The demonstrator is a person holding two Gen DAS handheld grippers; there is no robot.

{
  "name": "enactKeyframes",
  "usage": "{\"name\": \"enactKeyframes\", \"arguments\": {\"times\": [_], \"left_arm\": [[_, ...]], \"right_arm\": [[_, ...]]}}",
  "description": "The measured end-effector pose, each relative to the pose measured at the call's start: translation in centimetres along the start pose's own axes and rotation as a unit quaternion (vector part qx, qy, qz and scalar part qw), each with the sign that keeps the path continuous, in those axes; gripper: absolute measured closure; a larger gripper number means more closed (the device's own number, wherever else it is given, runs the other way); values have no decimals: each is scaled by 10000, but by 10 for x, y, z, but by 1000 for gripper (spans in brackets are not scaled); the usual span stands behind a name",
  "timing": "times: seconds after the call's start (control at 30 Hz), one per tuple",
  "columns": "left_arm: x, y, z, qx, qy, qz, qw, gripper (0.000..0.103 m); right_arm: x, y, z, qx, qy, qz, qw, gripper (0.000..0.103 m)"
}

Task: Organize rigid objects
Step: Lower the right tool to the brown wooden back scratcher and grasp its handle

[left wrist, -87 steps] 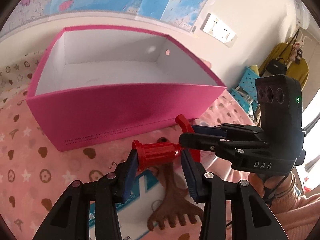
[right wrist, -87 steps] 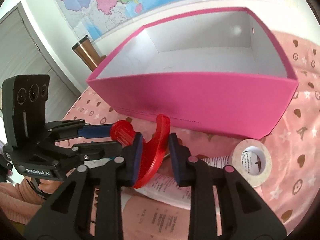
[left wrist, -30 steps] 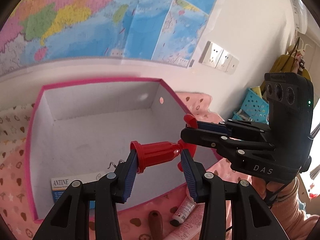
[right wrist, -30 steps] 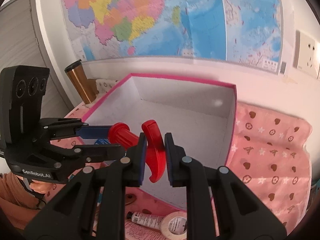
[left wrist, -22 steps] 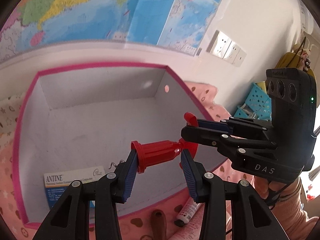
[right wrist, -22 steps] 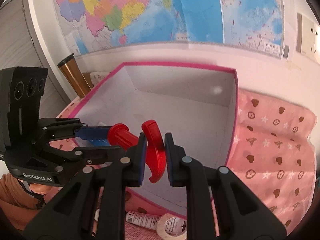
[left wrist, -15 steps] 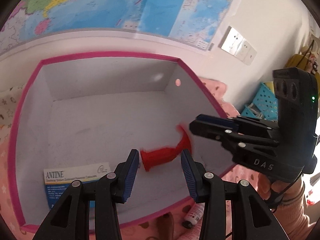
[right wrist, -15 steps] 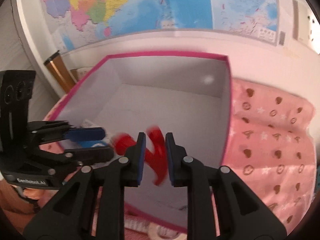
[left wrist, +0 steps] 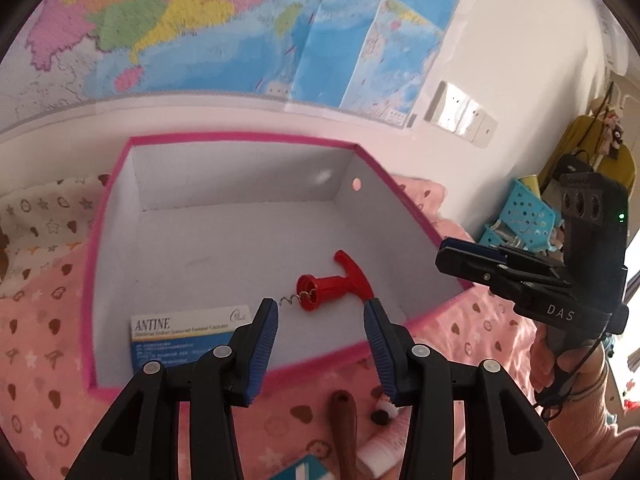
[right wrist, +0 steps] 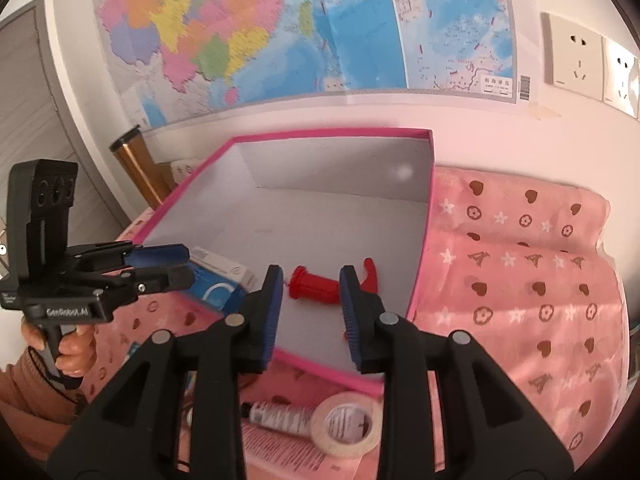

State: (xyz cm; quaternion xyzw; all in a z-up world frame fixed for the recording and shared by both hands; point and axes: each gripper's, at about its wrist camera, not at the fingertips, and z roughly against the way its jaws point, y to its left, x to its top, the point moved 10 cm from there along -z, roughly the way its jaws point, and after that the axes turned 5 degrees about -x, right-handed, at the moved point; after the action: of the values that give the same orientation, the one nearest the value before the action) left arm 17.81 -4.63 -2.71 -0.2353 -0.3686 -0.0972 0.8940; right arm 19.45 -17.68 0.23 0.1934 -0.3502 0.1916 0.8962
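A red corkscrew (left wrist: 332, 283) lies on the white floor of the pink box (left wrist: 256, 138), near its right wall, free of both grippers. Above the box's near edge my left gripper (left wrist: 320, 322) has its jaws opening, and nothing is between its pads. To the right, over the box's right wall, is my right gripper (left wrist: 452, 258). In the right wrist view the corkscrew (right wrist: 316, 282) shows on the box floor between the spreading fingers of my right gripper (right wrist: 311, 292), untouched. My left gripper (right wrist: 180, 266) hangs at the left, held by a hand.
A blue and white medicine carton (left wrist: 188, 332) lies in the box's near left corner. On the pink cloth in front of the box are a tape roll (right wrist: 348, 424), a tube (right wrist: 280, 412) and a wooden handle (left wrist: 344, 420). A copper tumbler (right wrist: 132, 164) stands behind the box's left side.
Both grippers held the corkscrew above the box. They let it go, it dropped to the box floor, and both pairs of jaws have spread and pulled back a little.
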Motion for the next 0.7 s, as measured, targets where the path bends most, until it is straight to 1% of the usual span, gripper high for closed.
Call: {"name": "enactKeyframes", "arguments": {"times": [0.07, 0.23, 0.3, 0.4, 0.47, 0.53, 0.7], "left_arm": [[-3, -5, 10, -7, -81, -79, 9999, 55], [-10, -16, 23, 24, -156, -262, 9995, 53], [-16, -22, 26, -56, -121, -314, 9994, 52], [-28, -28, 28, -65, -40, -423, 9991, 52], [-38, -30, 29, -5, 9, -452, 9990, 51], [-49, -31, 29, -75, 100, -383, 9992, 51], [-78, -26, 28, -128, 333, -170, 9992, 51]], "right_arm": [[-5, 5, 10, 94, -66, -21, 9999, 66], [-17, 15, 23, 284, -66, -50, 9996, 66], [-24, 17, 26, 312, -43, -79, 9995, 66], [-35, 19, 29, 376, 13, -154, 9992, 65], [-45, 21, 29, 468, 105, -220, 9986, 61], [-55, 25, 27, 555, 230, -211, 9980, 59], [-79, 43, 14, 796, 581, -179, 9950, 59]]}}
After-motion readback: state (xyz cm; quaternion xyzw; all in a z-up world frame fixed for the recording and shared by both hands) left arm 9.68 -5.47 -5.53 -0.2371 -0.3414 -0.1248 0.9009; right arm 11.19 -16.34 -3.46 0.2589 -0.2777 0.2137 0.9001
